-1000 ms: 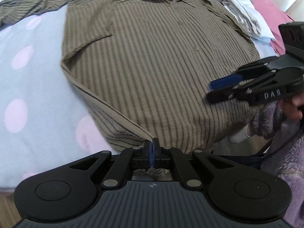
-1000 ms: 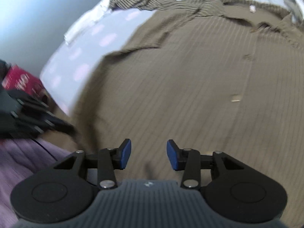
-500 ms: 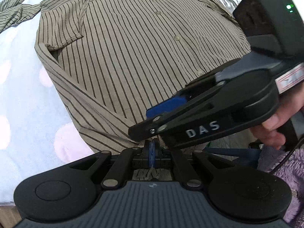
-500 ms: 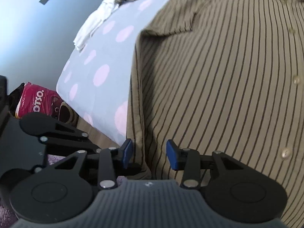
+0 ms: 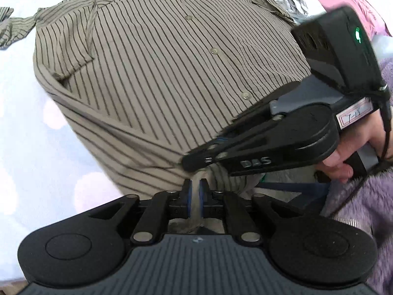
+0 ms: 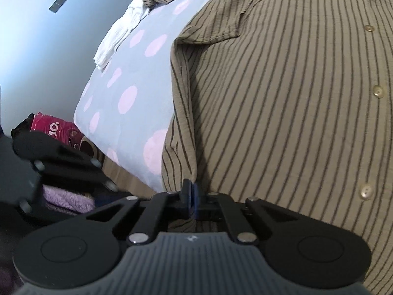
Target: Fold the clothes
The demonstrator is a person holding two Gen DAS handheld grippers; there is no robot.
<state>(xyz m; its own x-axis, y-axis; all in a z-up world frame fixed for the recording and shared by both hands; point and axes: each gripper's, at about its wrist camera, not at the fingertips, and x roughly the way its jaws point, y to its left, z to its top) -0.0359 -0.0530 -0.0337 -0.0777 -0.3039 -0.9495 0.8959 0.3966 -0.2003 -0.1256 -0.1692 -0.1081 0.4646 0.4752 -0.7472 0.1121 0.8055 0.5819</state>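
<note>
The shirt (image 5: 157, 73) is lying flat on the spotted bed (image 6: 127, 93). Your right gripper (image 6: 190, 193) is pinching its bottom edge tight. Your left gripper (image 5: 194, 194) is opening a little, with cloth between its 2 pads. The shirt looks soft, light and floppy, so be holding it by the corners.

Shirt (image 5: 152, 78) olive, dark-striped; bedsheet (image 6: 127, 93) pale-blue, pink-dotted

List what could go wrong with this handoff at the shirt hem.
1. The left gripper is opening with hem cloth between its pads; if the right gripper, shut on the striped shirt edge, has only a thin pinch, the corner may drop.
2. Both grippers crowd one spot and could collide.
3. Pulling might drag the shirt off the dotted sheet.
</note>
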